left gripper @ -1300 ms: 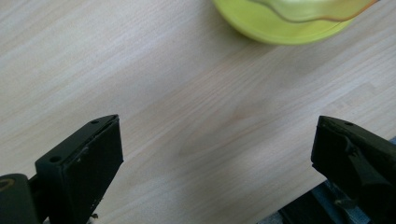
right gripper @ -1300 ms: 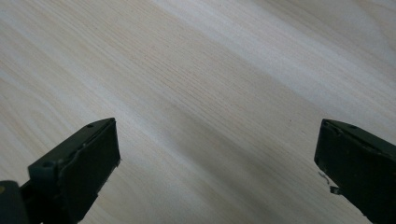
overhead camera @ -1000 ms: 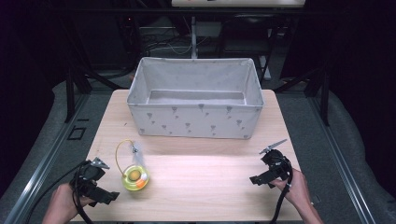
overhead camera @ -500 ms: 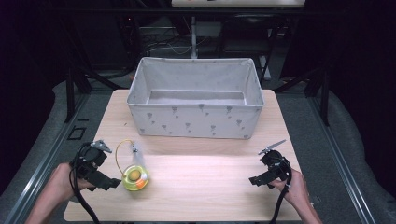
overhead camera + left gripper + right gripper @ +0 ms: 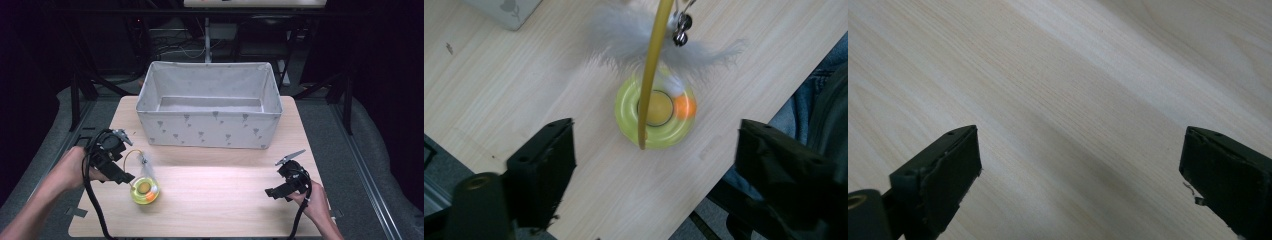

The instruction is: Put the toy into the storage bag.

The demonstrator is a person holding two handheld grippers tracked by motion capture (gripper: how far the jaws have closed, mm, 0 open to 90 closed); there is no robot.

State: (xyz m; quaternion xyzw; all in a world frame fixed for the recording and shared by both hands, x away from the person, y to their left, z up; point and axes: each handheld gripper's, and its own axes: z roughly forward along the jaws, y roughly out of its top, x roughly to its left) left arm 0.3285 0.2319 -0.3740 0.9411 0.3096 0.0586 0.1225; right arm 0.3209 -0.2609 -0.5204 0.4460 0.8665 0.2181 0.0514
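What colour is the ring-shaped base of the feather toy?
Yellow-green, with an orange ball in its track; the toy base shows best in the left gripper view.

Right gripper [image 5: 1080,175] over bare wooden tabletop [image 5: 1073,85]. 2 black jaws spread wide, 1 at lower left, 1 at lower right, nothing between. Pale wood grain running diagonally. Small fibre on right jaw's inner edge.

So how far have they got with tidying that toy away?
Barely started, and the goal is my guess. The fabric bin looks empty. The yellow cat toy sits on the table, ungrasped. The left gripper is open just short of it; the right gripper waits open. Gripping and lifting remain.
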